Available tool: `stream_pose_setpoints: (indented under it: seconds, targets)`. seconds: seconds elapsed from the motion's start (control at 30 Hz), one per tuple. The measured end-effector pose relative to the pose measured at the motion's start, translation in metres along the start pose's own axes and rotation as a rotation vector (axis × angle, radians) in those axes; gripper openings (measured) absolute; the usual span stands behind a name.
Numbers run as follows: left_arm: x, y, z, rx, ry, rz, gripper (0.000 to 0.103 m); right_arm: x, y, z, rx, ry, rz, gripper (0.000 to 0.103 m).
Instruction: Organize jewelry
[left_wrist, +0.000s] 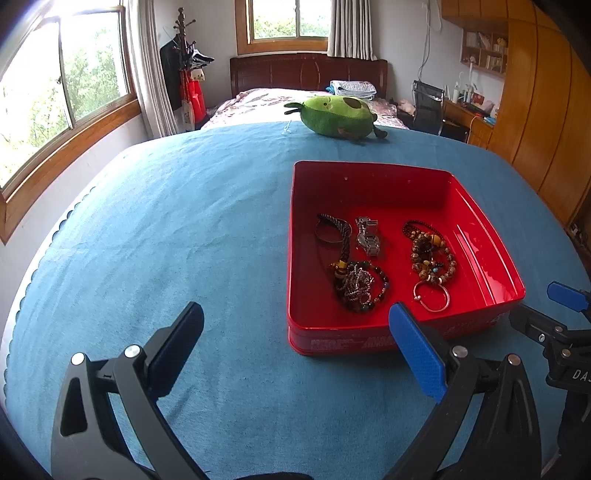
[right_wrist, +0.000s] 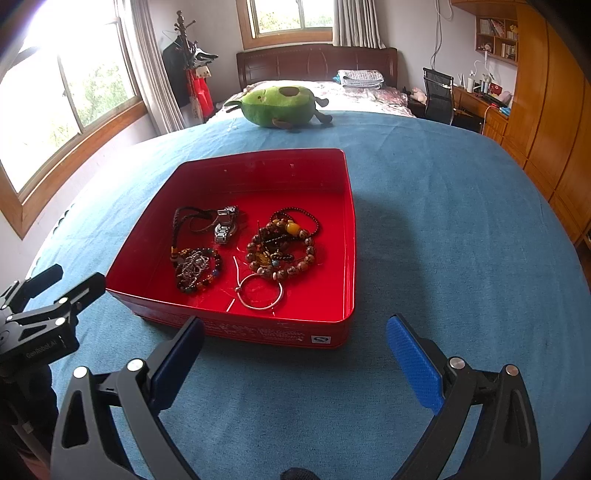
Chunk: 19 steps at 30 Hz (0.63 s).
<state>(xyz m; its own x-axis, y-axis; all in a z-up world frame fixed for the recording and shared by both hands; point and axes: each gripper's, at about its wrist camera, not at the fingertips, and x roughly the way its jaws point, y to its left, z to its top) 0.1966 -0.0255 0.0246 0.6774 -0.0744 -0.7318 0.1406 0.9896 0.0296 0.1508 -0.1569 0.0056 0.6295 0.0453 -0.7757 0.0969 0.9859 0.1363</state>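
- Jewelry: all inside the red tin (right_wrist: 343, 229) on the blue-covered table (right_wrist: 461, 240).
- Contents: metal watch (right_wrist: 226, 225), wooden bead bracelets (right_wrist: 284, 245), silver bangle (right_wrist: 260, 293), dark beads with chain (right_wrist: 195, 269), braided cord (right_wrist: 184, 218).
- Left gripper (left_wrist: 295, 354): wide open, empty, beside the tin's left side.
- Right gripper (right_wrist: 295, 363): wide open, empty, before the tin's near wall.
- Avocado plush (right_wrist: 280, 105) at the far edge.

Red tin (right_wrist: 347, 236) sits open on blue cloth, jewelry piled inside: corded necklace (right_wrist: 184, 221), steel watch (right_wrist: 225, 225) (lying flat), brown bead bracelets (right_wrist: 284, 247), silver bangle (right_wrist: 258, 293) nearest front wall.
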Motion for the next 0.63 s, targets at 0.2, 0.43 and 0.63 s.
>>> stream_pose_setpoints:
  seconds: [0.2, 0.43, 0.63]
  targets:
    - [-0.0003, 0.0003, -0.0003, -0.002, -0.002, 0.003, 0.099, -0.0001, 0.0, 0.0001, 0.0, 0.001, 0.001, 0.099]
    - [-0.0011, 0.0001, -0.0002, 0.001, -0.002, 0.003, 0.099, -0.0001, -0.0005, -0.0002, -0.001, 0.001, 0.0, 0.099]
    - [-0.0008, 0.0009, 0.0003, -0.001, 0.005, 0.002, 0.099, 0.0001, -0.0003, 0.0003, -0.001, 0.002, 0.0, 0.099]
